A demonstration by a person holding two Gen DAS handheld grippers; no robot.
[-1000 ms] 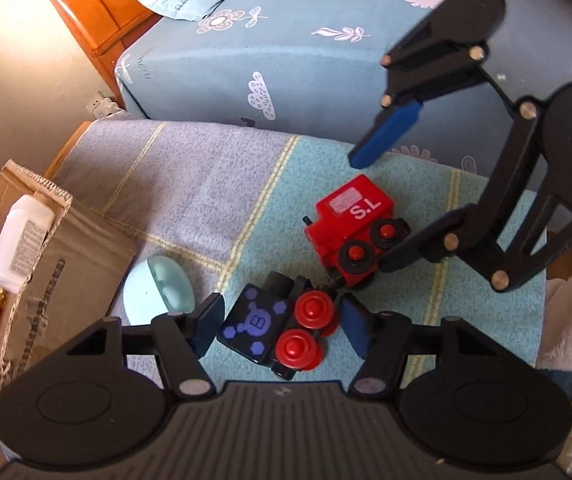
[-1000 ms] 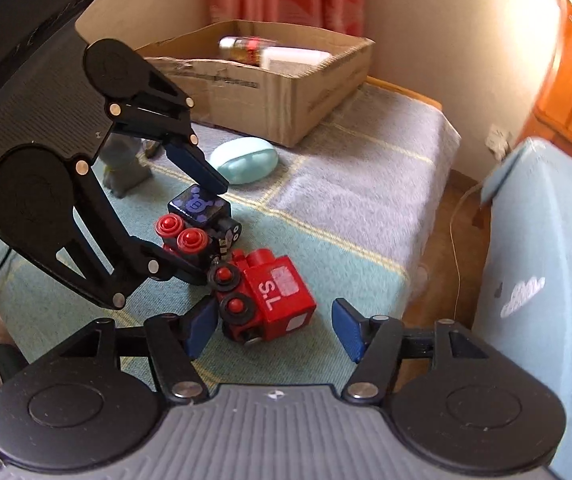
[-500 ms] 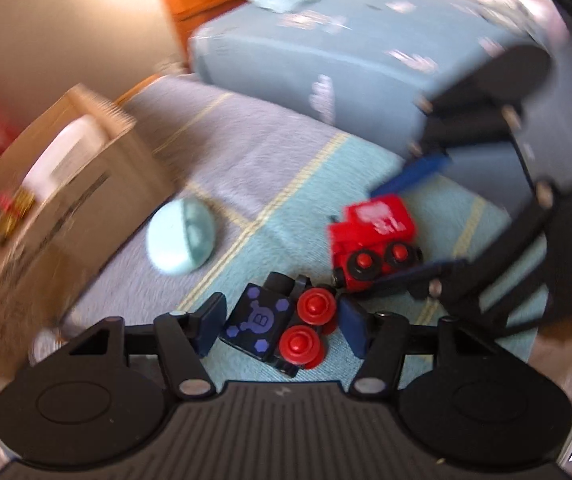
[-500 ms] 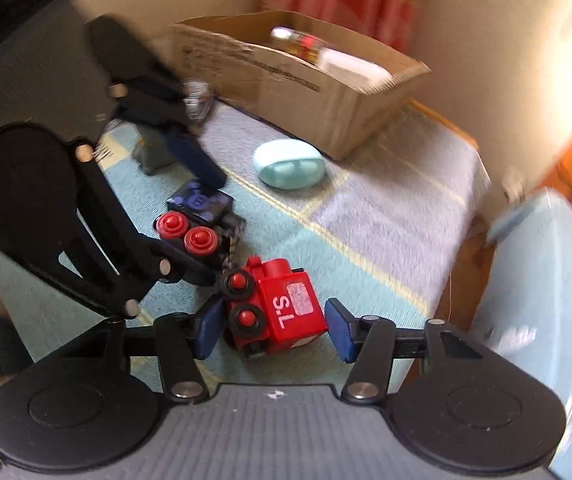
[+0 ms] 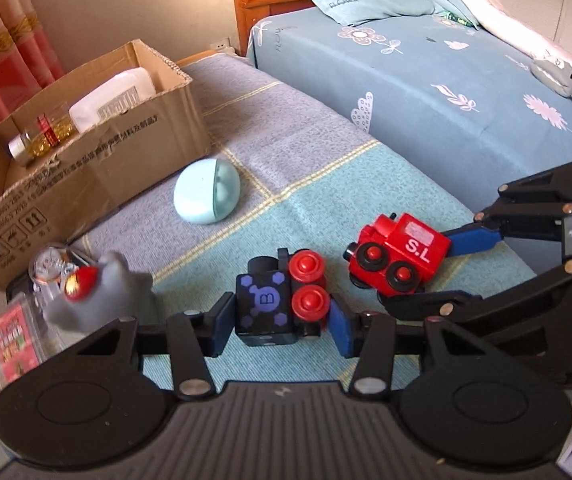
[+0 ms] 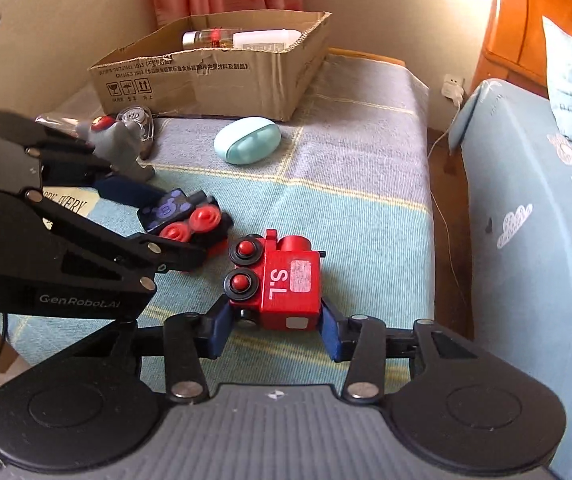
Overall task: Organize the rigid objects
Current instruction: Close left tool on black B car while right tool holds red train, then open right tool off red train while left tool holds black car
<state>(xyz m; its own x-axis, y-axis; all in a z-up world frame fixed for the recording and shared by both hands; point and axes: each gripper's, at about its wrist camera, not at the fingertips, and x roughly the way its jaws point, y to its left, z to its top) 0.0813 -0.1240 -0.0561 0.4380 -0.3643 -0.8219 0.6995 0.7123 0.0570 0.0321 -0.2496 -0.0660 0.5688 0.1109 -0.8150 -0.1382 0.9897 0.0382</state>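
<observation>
My left gripper (image 5: 282,326) is shut on a black toy train (image 5: 282,300) with a blue "B" and red wheels, held just above the teal cloth. My right gripper (image 6: 274,330) is shut on a red toy train (image 6: 282,280) marked "S.L". The two trains are close side by side; the red train also shows in the left wrist view (image 5: 399,256), and the black train in the right wrist view (image 6: 186,220). An open cardboard box (image 5: 86,152) holding a white bottle (image 5: 114,98) and a small glass bottle (image 5: 42,140) stands at the back left.
A pale blue egg-shaped case (image 5: 208,190) lies on the cloth in front of the box. A grey toy figure (image 5: 98,292) with a red knob and a clear packet (image 5: 52,268) sit at the left. A bed (image 5: 425,72) runs along the right of the table.
Both grippers have closed onto their trains and swung round toward the cardboard box, which now sits further into view. The red train has turned in the right gripper.
</observation>
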